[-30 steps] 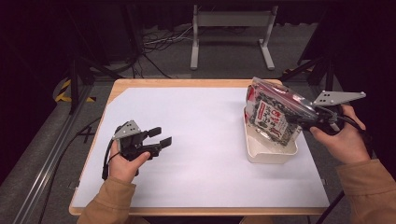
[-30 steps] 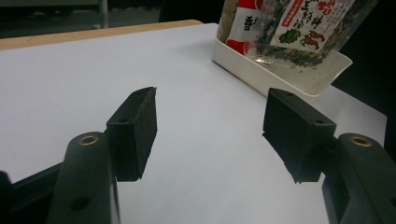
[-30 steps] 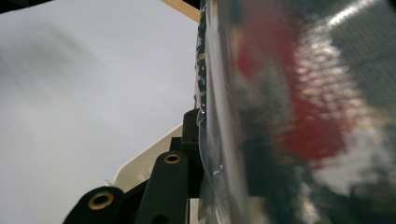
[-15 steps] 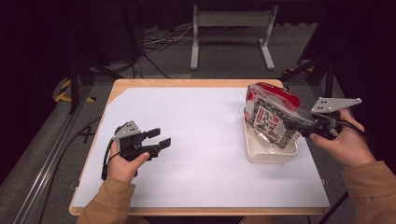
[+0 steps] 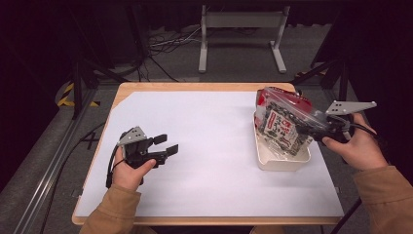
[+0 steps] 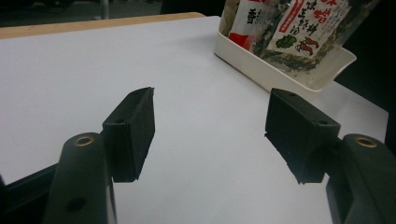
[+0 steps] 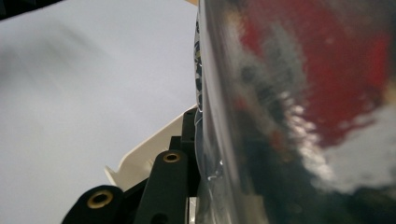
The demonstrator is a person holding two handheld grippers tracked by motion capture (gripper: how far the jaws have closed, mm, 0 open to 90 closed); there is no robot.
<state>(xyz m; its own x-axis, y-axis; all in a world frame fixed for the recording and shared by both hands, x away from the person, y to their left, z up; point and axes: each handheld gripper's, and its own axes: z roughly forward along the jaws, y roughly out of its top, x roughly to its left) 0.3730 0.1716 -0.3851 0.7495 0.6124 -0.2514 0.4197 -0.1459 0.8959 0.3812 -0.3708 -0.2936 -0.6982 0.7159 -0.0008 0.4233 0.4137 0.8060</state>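
A clear snack bag [image 5: 281,123] with red top and dark contents hangs tilted over a white tray [image 5: 282,164] at the table's right side, its lower end down in the tray. My right gripper [image 5: 305,126] is shut on the bag from the right. In the right gripper view the bag [image 7: 299,116] presses against one black finger [image 7: 173,182], with the tray rim [image 7: 149,149] below. My left gripper [image 5: 166,144] rests low over the white sheet at the left, open and holding nothing. In the left gripper view it [image 6: 210,130] points toward the tray [image 6: 289,79] and bag [image 6: 299,28].
A white sheet [image 5: 214,146] covers the wooden table [image 5: 195,87]. Beyond the far edge stand a grey metal frame [image 5: 241,29] and cables on the dark floor. A rail [image 5: 53,165] runs along the left side.
The bag and my right gripper have shifted slightly down and left over the tray. My left gripper has stayed where it was.
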